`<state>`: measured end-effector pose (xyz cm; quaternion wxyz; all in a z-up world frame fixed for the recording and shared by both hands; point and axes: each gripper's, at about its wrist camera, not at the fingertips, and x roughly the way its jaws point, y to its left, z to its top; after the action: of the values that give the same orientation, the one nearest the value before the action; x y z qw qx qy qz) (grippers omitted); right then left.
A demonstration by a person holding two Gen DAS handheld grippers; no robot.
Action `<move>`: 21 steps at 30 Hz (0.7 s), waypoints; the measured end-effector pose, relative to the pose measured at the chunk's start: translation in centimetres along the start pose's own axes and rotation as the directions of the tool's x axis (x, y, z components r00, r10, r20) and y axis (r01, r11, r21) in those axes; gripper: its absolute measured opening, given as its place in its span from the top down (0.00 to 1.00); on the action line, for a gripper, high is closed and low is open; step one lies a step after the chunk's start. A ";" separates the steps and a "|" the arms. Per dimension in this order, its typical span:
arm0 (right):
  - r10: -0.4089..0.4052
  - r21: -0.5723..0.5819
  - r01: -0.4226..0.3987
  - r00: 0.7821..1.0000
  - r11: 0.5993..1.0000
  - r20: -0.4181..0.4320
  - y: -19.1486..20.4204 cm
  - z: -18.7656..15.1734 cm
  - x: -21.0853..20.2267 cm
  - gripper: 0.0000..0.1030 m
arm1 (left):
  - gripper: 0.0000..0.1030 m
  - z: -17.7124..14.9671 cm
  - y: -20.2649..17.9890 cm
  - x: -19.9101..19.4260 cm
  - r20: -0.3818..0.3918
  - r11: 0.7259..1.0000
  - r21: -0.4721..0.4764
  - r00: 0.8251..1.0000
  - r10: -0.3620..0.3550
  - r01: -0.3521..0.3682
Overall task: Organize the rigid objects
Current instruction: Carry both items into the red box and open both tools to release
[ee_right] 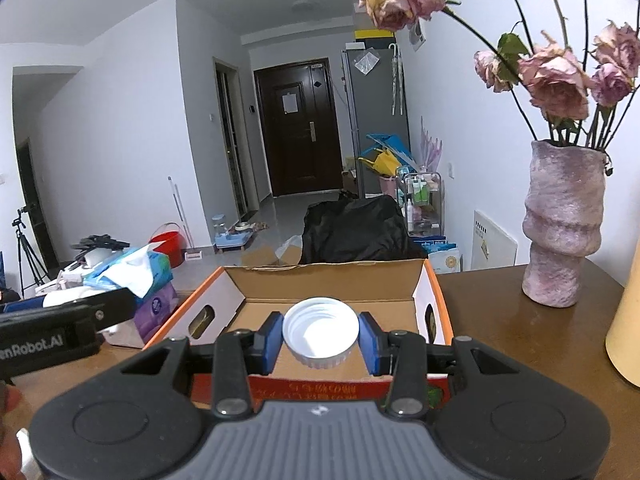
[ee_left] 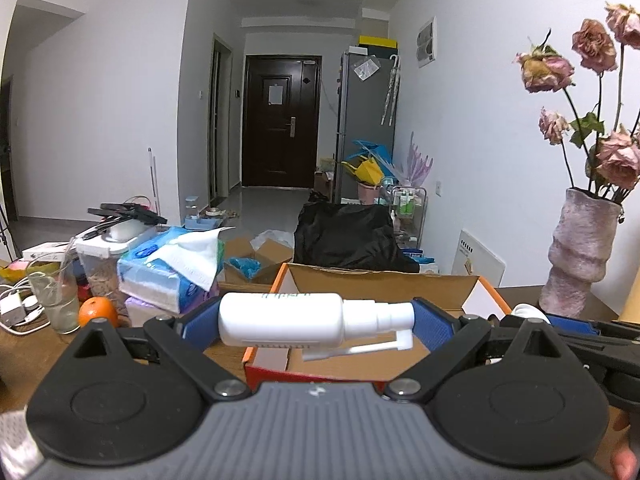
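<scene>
White plastic fills the left wrist view: our left gripper (ee_left: 316,322) clamps a spray bottle (ee_left: 280,320) lengthwise, base against one blue pad and pump head against the other, its thin nozzle arm folded beneath. The bottle hangs just over the near edge of the open cardboard box (ee_left: 384,280), which sits on the wooden table (ee_left: 24,360). To set it down well, we judge it best to carry it further over the box floor and lower it before we loosen, since an end-to-end hold could slip.

In the right wrist view, our right gripper (ee_right: 320,338) pinches a white screw lid (ee_right: 320,330) by its ribbed rim, open side up, above the same box (ee_right: 332,276). We should keep it level, go low, then release clear of the bottle's landing spot.
</scene>
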<state>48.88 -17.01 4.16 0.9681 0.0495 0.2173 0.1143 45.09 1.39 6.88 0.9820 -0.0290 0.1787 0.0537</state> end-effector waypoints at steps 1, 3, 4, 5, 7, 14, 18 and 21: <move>0.000 0.000 0.000 1.000 1.000 -0.002 0.0 0.1 0.4 0.62 | 0.04 0.1 -0.2 0.5 -0.003 1.000 0.003 1.000 -0.001 0.001; -0.001 -0.004 0.001 1.000 1.000 -0.008 0.0 0.3 1.1 0.62 | 0.04 0.2 -0.5 1.6 -0.012 1.000 0.008 1.000 -0.001 0.001; -0.002 -0.007 0.002 1.000 1.000 -0.010 -0.1 0.5 1.5 0.62 | 0.04 0.2 -0.6 2.2 -0.015 1.000 0.013 1.000 -0.001 0.001; -0.004 -0.010 0.004 1.000 1.000 -0.014 -0.1 0.6 2.0 0.62 | 0.04 0.3 -0.8 2.7 -0.018 1.000 0.017 1.000 0.001 0.000; -0.006 -0.013 0.006 1.000 1.000 -0.020 -0.2 0.7 2.7 0.62 | 0.04 0.3 -1.1 3.8 -0.024 1.000 0.025 1.000 0.003 -0.003; -0.019 -0.019 0.018 0.998 1.000 -0.068 -0.9 0.8 6.1 0.62 | 0.04 0.3 -1.9 8.0 -0.047 0.999 0.037 0.999 0.024 -0.022; -0.026 -0.025 0.024 0.996 0.999 -0.084 -1.2 0.7 7.8 0.62 | 0.04 -0.2 -2.1 10.3 -0.076 0.997 0.053 0.996 0.052 -0.048; -0.038 -0.036 0.035 0.995 0.999 -0.093 -1.4 0.5 9.0 0.62 | 0.04 -0.6 -2.0 11.8 -0.106 0.997 0.057 0.992 0.064 -0.059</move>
<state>57.29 -16.17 0.72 0.9595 0.0235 0.2615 0.1024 56.10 0.51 2.21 0.9693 0.0002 0.2334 0.0774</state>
